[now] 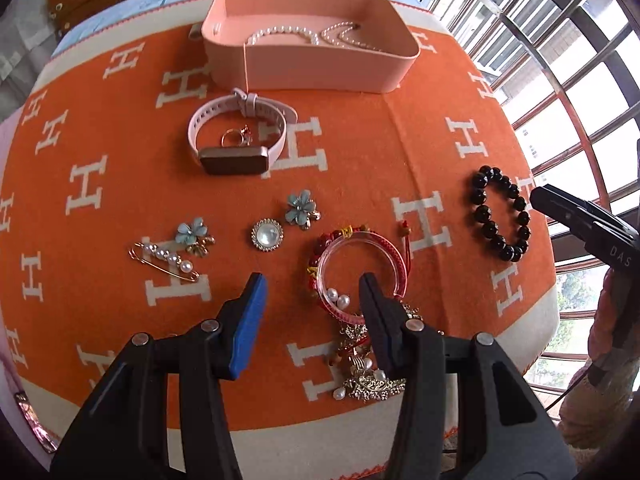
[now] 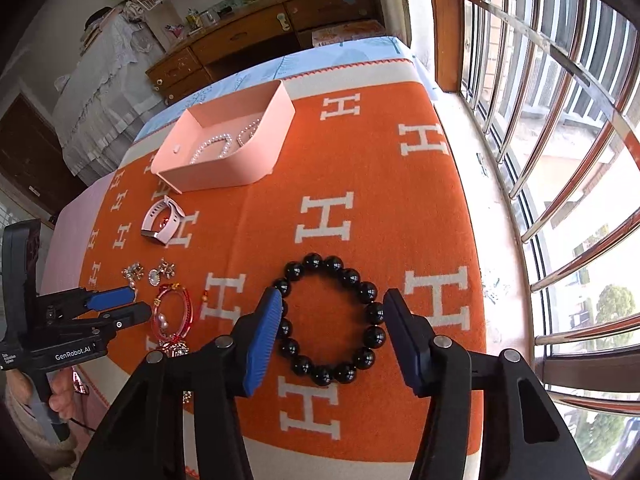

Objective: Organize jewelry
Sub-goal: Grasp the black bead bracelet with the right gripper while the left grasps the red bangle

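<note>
Right gripper (image 2: pixel 330 330) is hanging over the black bead bracelet (image 2: pixel 331 320), pointing steeply down; its fingers are standing moderately apart, one at each side of the ring, the left pad looking close to the beads at 9 o'clock, the right pad just clear at 3 o'clock. Nothing is being held yet.

Risk: the bracelet is nearly as wide as the gap, so closing across the whole ring is likely to squash or pop it sideways, the round beads rolling off the pads. A pinch on one strand looks safer.

Left gripper (image 1: pixel 312 304) is also pointing steeply down, fingers partly apart and empty. Its right finger is overlapping the clear bangle (image 1: pixel 362 276) at about 5 o'clock of the ring; contact cannot be told. Risk: red cords and gold charms are tangling beneath it, so a lift could be dragging neighbours along.

Pink box (image 1: pixel 320 68) is sitting at 12 o'clock on the orange cloth (image 1: pixel 120 300), pearls already inside; the pink watch (image 1: pixel 236 136) is lying just before it.
</note>
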Demonstrator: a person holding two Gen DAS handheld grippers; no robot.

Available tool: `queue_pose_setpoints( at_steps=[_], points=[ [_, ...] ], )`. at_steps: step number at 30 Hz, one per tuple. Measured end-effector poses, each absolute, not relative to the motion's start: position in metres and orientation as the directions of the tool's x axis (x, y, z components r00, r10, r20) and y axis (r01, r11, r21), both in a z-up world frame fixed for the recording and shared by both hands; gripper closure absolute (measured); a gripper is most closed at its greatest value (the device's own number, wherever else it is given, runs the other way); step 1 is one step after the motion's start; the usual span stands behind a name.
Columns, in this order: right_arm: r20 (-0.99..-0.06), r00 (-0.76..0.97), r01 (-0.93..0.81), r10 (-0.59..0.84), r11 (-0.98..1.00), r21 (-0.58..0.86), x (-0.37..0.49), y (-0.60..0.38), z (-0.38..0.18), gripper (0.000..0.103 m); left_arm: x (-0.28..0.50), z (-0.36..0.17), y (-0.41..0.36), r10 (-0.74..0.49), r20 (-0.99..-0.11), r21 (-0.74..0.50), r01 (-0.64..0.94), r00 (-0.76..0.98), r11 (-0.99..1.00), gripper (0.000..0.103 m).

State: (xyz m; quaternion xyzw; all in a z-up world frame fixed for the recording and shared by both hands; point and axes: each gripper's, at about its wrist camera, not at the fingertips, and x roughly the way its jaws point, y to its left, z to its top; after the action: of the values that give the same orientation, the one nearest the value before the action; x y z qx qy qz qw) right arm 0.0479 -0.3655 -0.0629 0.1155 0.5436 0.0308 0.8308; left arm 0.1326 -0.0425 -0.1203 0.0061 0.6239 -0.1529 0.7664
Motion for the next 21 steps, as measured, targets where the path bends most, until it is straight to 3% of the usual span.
queue_pose_setpoints(
  at_steps=[10,16,21],
  points=[
    [-0.912,0.363,0.083,0.194,0.967,0.239,0.06,-0.376,-0.092,0.06,0.142,-0.139,-0.052,-0.22,-0.963,-0.188,0.195,0.155,0.963,0.059],
    [-0.916,0.353,0.064,0.191,0.972,0.227,0.061,-0.371,-0.098,0.062,0.149,-0.137,-0.059,-0.175,-0.971,-0.142,0.192,0.164,0.971,0.078],
    [-0.921,0.343,0.058,0.185,0.974,0.217,0.064,-0.371,-0.104,0.065,0.148,-0.137,-0.068,-0.153,-0.975,-0.116,0.216,0.162,0.969,0.086]
  ],
)
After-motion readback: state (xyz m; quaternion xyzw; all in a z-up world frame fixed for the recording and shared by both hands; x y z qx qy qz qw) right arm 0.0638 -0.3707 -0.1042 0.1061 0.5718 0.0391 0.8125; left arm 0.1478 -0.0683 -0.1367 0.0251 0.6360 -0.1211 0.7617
